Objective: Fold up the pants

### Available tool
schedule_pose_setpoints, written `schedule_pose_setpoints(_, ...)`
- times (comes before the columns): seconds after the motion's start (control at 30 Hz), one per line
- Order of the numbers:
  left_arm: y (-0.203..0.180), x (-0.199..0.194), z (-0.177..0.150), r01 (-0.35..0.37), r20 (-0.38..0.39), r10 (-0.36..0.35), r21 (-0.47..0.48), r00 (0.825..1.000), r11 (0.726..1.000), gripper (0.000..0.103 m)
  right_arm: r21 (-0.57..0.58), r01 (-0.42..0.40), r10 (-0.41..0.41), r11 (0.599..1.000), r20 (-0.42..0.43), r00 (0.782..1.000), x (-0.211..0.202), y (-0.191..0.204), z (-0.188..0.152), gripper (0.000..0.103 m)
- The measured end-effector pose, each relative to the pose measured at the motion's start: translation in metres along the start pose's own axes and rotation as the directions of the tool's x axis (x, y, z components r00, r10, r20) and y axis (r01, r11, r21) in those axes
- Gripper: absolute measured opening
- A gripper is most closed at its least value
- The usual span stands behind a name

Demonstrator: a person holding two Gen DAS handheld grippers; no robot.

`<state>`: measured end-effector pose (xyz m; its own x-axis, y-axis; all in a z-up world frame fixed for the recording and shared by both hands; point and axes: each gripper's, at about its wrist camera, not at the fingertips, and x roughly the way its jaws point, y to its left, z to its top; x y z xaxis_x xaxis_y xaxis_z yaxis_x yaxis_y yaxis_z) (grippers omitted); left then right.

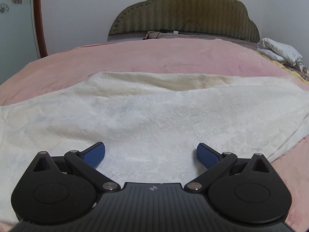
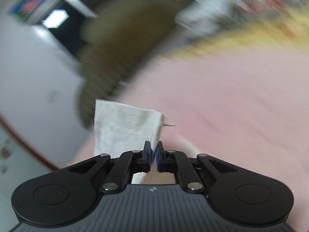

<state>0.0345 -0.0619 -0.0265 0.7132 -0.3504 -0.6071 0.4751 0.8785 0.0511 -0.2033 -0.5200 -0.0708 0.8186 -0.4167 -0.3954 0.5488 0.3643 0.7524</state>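
Observation:
Cream-white fleecy pants [image 1: 146,114] lie spread across the pink bed cover [image 1: 154,58], one layer partly over the other. My left gripper [image 1: 151,152] is open just above the near part of the pants, its blue pads wide apart and empty. My right gripper [image 2: 154,154] is shut on an end of the pants [image 2: 123,127] and holds it lifted above the bed; the cloth stands up from the jaws. The right wrist view is motion-blurred.
An olive padded headboard [image 1: 183,13] stands at the far end of the bed with a cable and small items at its foot. A folded white quilt [image 1: 280,52] lies at the far right. A wooden-framed door [image 1: 38,19] is at the left.

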Motion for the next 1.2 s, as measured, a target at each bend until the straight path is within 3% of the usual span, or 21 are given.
schedule_pose_setpoints(0.07,-0.001,-0.002,0.001,0.005,-0.008,-0.005,0.016,1.000,1.000,0.101,0.008,0.027,-0.027,1.000,-0.004,1.000,-0.003,-0.013,-0.011,0.006)
schedule_pose_setpoints(0.27,0.004,-0.011,0.008,0.045,-0.021,-0.045,0.003,0.999,0.999,0.099,-0.015,0.004,-0.004,1.000,0.029,1.000,-0.029,-0.015,-0.014,0.006)
schedule_pose_setpoints(0.37,-0.001,-0.010,0.012,0.081,-0.027,-0.080,0.053,0.996,0.995,0.100,0.009,0.006,-0.006,1.000,0.020,1.000,-0.028,-0.024,-0.012,0.006)
schedule_pose_setpoints(0.43,-0.008,-0.008,0.011,0.065,-0.036,-0.061,0.108,0.997,0.992,0.098,-0.025,0.046,-0.047,0.999,-0.042,0.998,-0.015,-0.028,-0.011,0.007)
schedule_pose_setpoints(0.5,-0.010,-0.011,0.009,0.051,-0.021,-0.049,0.122,0.999,0.991,0.099,-0.033,0.047,-0.048,0.998,-0.032,0.998,-0.017,-0.027,-0.013,0.008)
schedule_pose_setpoints(0.53,-0.008,-0.012,0.009,0.054,-0.018,-0.052,0.113,0.998,0.992,0.099,-0.054,0.075,-0.075,0.996,0.004,0.997,-0.025,-0.023,-0.014,0.009)
schedule_pose_setpoints(0.57,-0.008,-0.013,0.010,0.063,-0.021,-0.061,0.102,0.998,0.993,0.099,-0.095,0.154,-0.148,0.983,0.071,0.986,-0.035,-0.016,-0.015,0.015)
schedule_pose_setpoints(0.6,-0.008,-0.014,0.012,0.077,-0.025,-0.075,0.092,0.997,0.993,0.099,-0.148,0.259,-0.236,0.954,0.157,0.959,-0.044,-0.005,-0.018,0.020)
schedule_pose_setpoints(0.63,-0.009,-0.015,0.014,0.089,-0.029,-0.086,0.086,0.996,0.992,0.099,-0.224,0.331,-0.276,0.917,0.243,0.930,-0.055,0.010,-0.024,0.021)
schedule_pose_setpoints(0.67,-0.011,-0.016,0.016,0.096,-0.027,-0.094,0.083,0.995,0.992,0.099,-0.332,0.332,-0.238,0.883,0.292,0.926,-0.063,0.027,-0.033,0.021)
schedule_pose_setpoints(0.73,-0.018,-0.018,0.021,0.099,-0.009,-0.099,0.078,0.995,0.992,0.099,-0.611,0.228,-0.086,0.758,0.253,0.964,-0.071,0.070,-0.063,0.021)
schedule_pose_setpoints(0.77,-0.021,-0.020,0.024,0.096,0.002,-0.096,0.071,0.995,0.993,0.099,-0.734,0.175,-0.035,0.656,0.203,0.979,-0.070,0.090,-0.083,0.021)
schedule_pose_setpoints(0.8,-0.024,-0.021,0.026,0.093,0.008,-0.094,0.065,0.996,0.994,0.100,-0.852,0.124,0.011,0.508,0.150,0.989,-0.069,0.111,-0.110,0.021)
schedule_pose_setpoints(0.87,-0.028,-0.024,0.028,0.096,0.012,-0.097,0.060,0.995,0.994,0.100,-0.973,0.058,0.060,0.222,0.073,0.996,-0.065,0.134,-0.158,0.020)
schedule_pose_setpoints(0.9,-0.030,-0.025,0.028,0.097,0.012,-0.098,0.066,0.995,0.993,0.100,-0.994,0.032,0.059,0.101,0.038,0.998,-0.060,0.142,-0.180,0.020)
schedule_pose_setpoints(0.93,-0.031,-0.027,0.028,0.096,0.012,-0.097,0.075,0.995,0.993,0.100,-1.000,0.004,0.052,0.031,0.005,0.999,-0.057,0.146,-0.195,0.020)
schedule_pose_setpoints(1.03,-0.032,-0.031,0.027,0.083,0.022,-0.085,0.093,0.996,0.992,0.100,-0.995,-0.069,0.022,-0.067,-0.070,0.997,-0.049,0.148,-0.217,0.019)
schedule_pose_setpoints(1.2,-0.033,-0.031,0.027,0.091,0.015,-0.093,0.078,0.996,0.993,0.100,-0.978,-0.043,-0.053,-0.206,-0.033,0.998,-0.029,0.141,-0.238,0.019)
